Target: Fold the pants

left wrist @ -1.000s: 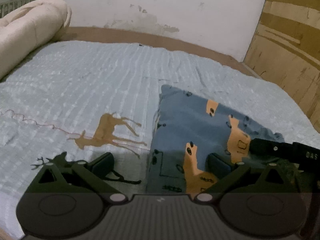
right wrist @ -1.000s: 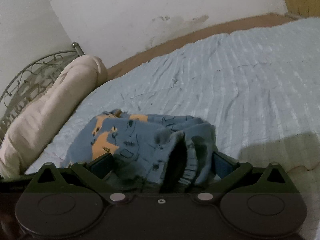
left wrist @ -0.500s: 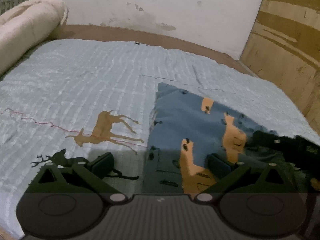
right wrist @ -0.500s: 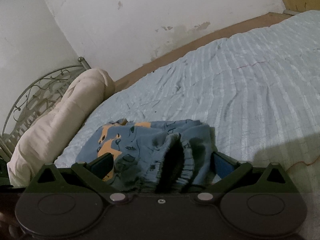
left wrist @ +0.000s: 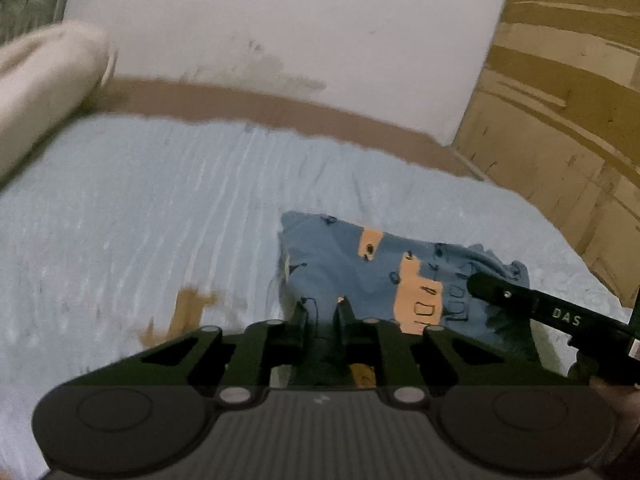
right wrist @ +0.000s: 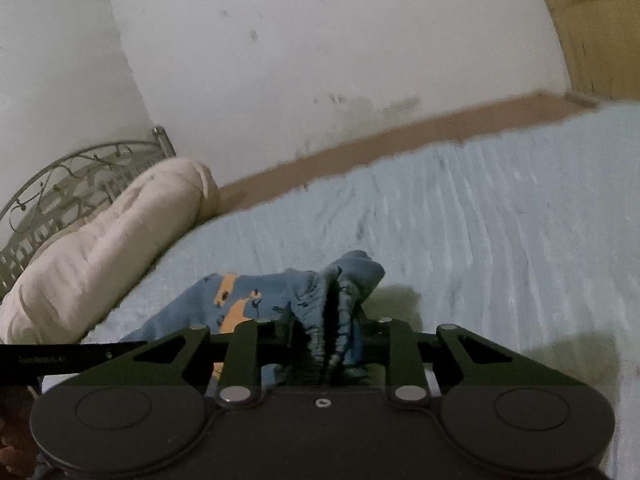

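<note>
The blue pants [left wrist: 360,264] with orange animal prints lie bunched on the light blue bedspread [left wrist: 140,208]. My left gripper [left wrist: 323,312] is shut on the pants' near edge. My right gripper [right wrist: 328,320] is shut on the gathered waistband of the pants [right wrist: 340,280], which stands up between the fingers. The right gripper's black body also shows at the right edge of the left wrist view [left wrist: 552,312]. The fabric inside both grips is partly hidden.
A rolled cream duvet [right wrist: 100,248] lies at the head of the bed by a metal headboard [right wrist: 72,172]. A white wall [left wrist: 280,20] and a brown bed frame [left wrist: 260,108] run along the far side. A wooden panel [left wrist: 560,120] stands at the right.
Both grippers went from open to shut on the pants. Both views tilted up and blurred, and the pants bunched up and look lifted.
</note>
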Available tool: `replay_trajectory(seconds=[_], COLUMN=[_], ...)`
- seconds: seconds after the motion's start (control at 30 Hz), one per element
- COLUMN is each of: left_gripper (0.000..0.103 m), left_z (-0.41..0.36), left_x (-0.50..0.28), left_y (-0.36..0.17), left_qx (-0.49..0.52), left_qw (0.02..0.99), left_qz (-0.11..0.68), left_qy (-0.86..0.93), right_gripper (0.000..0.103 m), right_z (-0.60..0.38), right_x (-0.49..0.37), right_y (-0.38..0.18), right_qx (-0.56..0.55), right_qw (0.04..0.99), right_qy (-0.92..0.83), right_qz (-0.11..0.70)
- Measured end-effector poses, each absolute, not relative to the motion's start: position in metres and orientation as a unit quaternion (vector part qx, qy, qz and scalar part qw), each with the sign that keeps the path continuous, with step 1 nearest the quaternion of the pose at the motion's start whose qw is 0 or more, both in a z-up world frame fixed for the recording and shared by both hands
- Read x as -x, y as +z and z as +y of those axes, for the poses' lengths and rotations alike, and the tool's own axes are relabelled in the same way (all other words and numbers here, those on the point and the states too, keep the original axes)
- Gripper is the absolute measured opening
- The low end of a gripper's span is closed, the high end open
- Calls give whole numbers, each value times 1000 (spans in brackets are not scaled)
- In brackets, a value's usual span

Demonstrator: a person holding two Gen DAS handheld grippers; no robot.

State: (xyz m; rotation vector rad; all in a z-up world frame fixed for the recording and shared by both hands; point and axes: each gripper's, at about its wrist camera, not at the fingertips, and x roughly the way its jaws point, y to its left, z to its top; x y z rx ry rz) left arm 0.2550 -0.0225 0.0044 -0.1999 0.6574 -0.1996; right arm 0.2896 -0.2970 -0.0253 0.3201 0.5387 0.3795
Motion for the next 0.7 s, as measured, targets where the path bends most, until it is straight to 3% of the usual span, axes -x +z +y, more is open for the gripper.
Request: replay_trajectory(seconds=[0.2, 0.47, 0.63, 0.7], left_gripper=[15, 16, 18, 23], left_z=[-23, -27, -23, -21], left_x=[-281, -302, -305, -305], left_y=[17, -1, -10, -13], left_qx=[93, 99, 108, 106], left_qw=[945, 934, 926, 922], left_qz=[301, 337, 356, 366], left_qy=[-85, -67, -64, -62], right_gripper=[26, 27, 37, 41], right_z=[-289, -278, -276, -277], right_x=[-318, -351, -352, -354], right_y=[-6, -19, -27, -28], right_qx=[-149, -139, -130, -130], right_qw=[942, 936, 934, 934], right_qy=[180, 166, 151, 141], right_qz=[241, 279, 296, 303])
